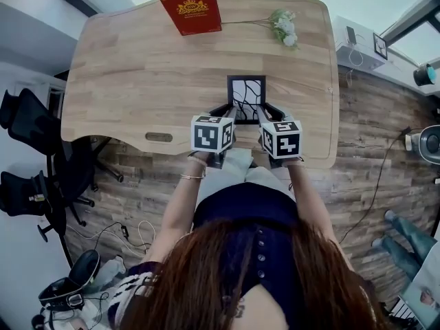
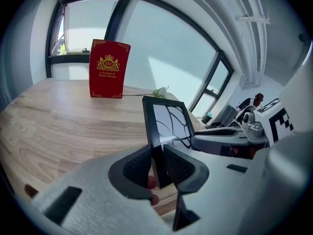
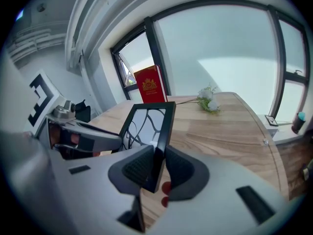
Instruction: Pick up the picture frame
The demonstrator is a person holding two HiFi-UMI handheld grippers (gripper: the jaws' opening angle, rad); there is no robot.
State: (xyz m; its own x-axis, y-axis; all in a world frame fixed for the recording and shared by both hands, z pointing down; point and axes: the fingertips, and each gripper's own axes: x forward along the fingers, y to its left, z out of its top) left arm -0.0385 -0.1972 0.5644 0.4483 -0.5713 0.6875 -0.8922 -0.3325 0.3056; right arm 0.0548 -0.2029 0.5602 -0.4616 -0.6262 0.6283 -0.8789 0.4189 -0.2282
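Left claw point(image 2: 157, 163), right claw point(image 3: 157, 168) pinch picture frame point(image 1: 246, 96) sides.

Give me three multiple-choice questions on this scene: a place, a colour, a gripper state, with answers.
1. Where on the table does the red book stand?
A. far edge
B. near edge
C. middle, lying flat

2. The picture frame has which border colour?
A. white
B. red
C. black

3. How are the left gripper and right gripper?
A. both open, empty
B. each shut on the frame's edge
C. only the left holds it

Answers:
1 A, it stands upright at the edge farthest from the grippers.
2 C, both gripper views show black.
3 B, each gripper view shows pads pressing the frame.
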